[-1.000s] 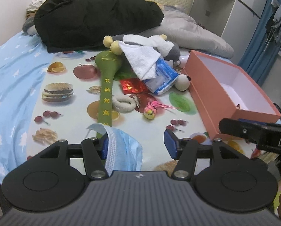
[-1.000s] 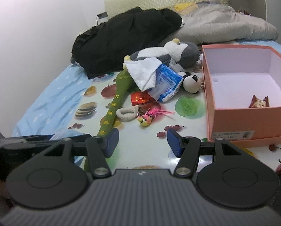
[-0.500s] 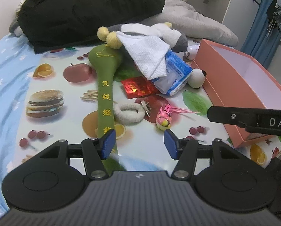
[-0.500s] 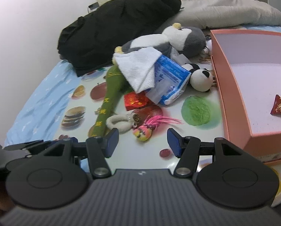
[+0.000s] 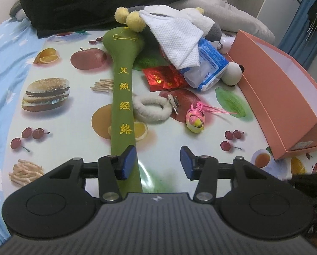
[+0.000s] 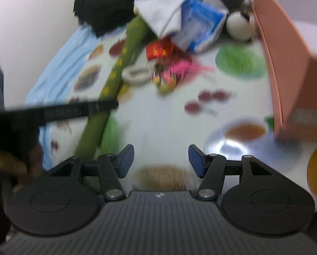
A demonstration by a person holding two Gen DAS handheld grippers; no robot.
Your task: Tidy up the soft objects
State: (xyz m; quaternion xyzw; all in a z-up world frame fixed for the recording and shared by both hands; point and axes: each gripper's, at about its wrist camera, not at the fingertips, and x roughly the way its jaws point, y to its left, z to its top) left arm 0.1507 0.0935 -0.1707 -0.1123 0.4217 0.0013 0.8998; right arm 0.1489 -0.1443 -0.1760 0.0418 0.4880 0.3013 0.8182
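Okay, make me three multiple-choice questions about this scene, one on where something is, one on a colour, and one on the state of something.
1. Where is the fluffy white ring? A beside the green stick's shaft B inside the box C on the black coat
2. What colour is the long plush stick? A red B green C blue
3. How does the orange box stand? A lidded B upside down C open-topped

Answers: 1 A, it lies by the shaft on the printed cloth. 2 B, green with yellow characters. 3 C, its pale inside shows.

A home bedroom: a blue bedsheet (image 5: pixel 3 48), grey duvet (image 5: pixel 228 6) and blue curtain (image 5: pixel 302 21).
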